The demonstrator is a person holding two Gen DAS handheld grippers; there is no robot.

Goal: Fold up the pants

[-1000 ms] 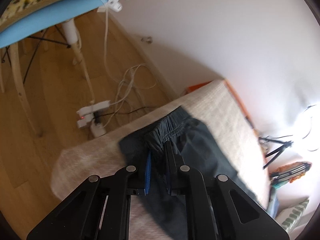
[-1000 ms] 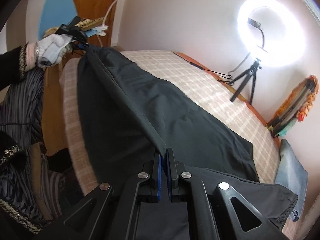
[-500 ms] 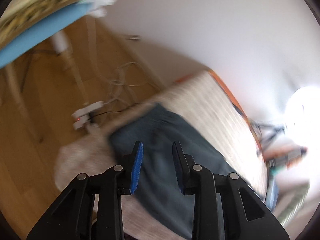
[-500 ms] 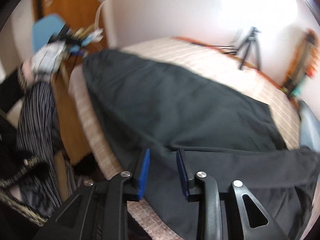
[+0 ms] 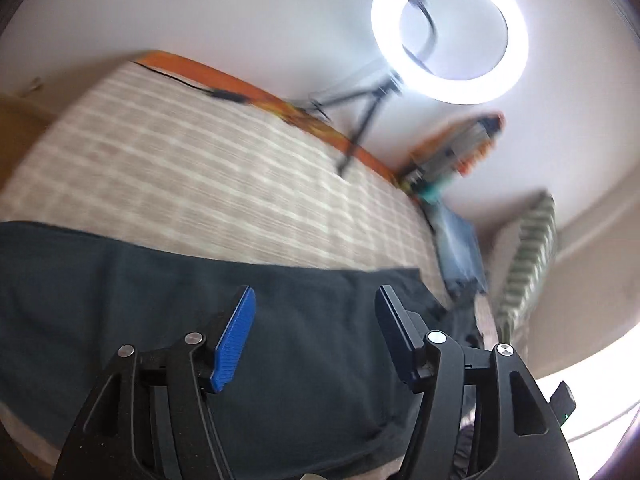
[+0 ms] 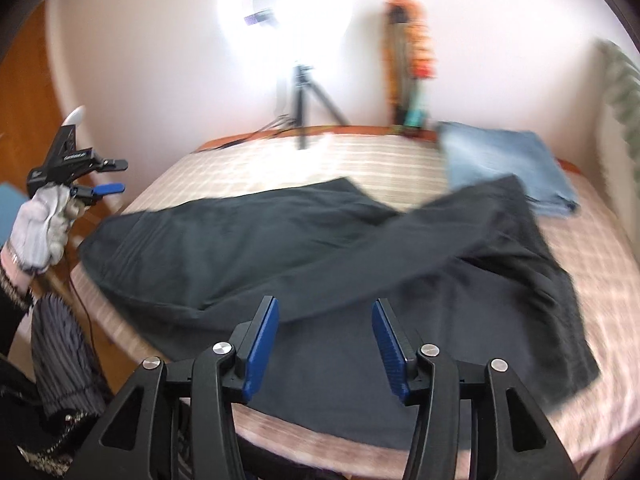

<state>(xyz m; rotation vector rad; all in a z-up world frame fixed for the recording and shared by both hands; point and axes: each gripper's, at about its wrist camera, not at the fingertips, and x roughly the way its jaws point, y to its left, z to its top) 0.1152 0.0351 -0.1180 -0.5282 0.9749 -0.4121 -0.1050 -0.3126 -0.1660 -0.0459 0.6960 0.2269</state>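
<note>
Dark pants (image 6: 320, 256): we laid them flat on the bed (image 6: 400, 160) for folding.
Left gripper (image 5: 316, 320): fingers apart, opening, empty.
Right gripper (image 6: 325, 340): likewise.

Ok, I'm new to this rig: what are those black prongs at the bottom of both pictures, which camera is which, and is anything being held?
Each picture comes from a camera on a hand-held two-finger gripper, looking along its fingers. One shows the left gripper, the other the right gripper. Both have blue pads, jaws opening, nothing between them. The dark grey pants lie spread on the checked beige bedcover, with folded blue jeans behind. The right view also catches the person's white-gloved hand holding the left gripper.
</note>
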